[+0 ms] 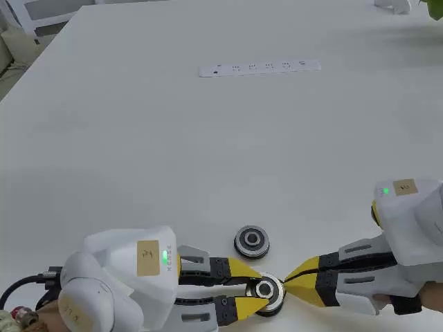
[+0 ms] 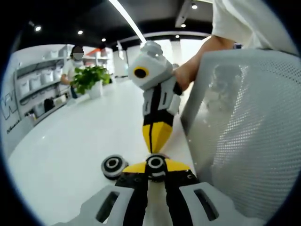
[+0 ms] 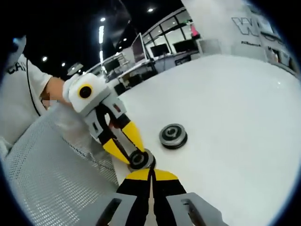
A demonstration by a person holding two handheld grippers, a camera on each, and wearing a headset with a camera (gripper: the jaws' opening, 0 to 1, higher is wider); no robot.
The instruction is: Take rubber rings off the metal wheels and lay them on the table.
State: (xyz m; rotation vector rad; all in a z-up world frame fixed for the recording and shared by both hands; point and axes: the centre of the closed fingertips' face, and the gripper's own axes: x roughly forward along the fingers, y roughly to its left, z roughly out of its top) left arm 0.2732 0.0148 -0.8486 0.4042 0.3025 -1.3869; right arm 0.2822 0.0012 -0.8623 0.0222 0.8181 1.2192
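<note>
A metal wheel (image 1: 267, 291) with a black rubber ring sits near the table's front edge, and my left gripper (image 1: 257, 290) is shut on it from the left. Along my left gripper's own jaws, that wheel (image 2: 155, 163) lies between the yellow fingertips (image 2: 135, 167). My right gripper (image 1: 286, 280) comes in from the right, shut, its tips pinched at the wheel's rim on the rubber ring. In the right gripper view the closed tips (image 3: 151, 174) meet the wheel (image 3: 140, 159). A second wheel (image 1: 251, 242) lies flat just beyond, free of both grippers.
A white power strip (image 1: 259, 68) lies far back on the white table (image 1: 138, 138). A grey mesh chair back (image 2: 244, 127) stands close by the table's near edge. A potted plant (image 2: 91, 77) and shelves are far off.
</note>
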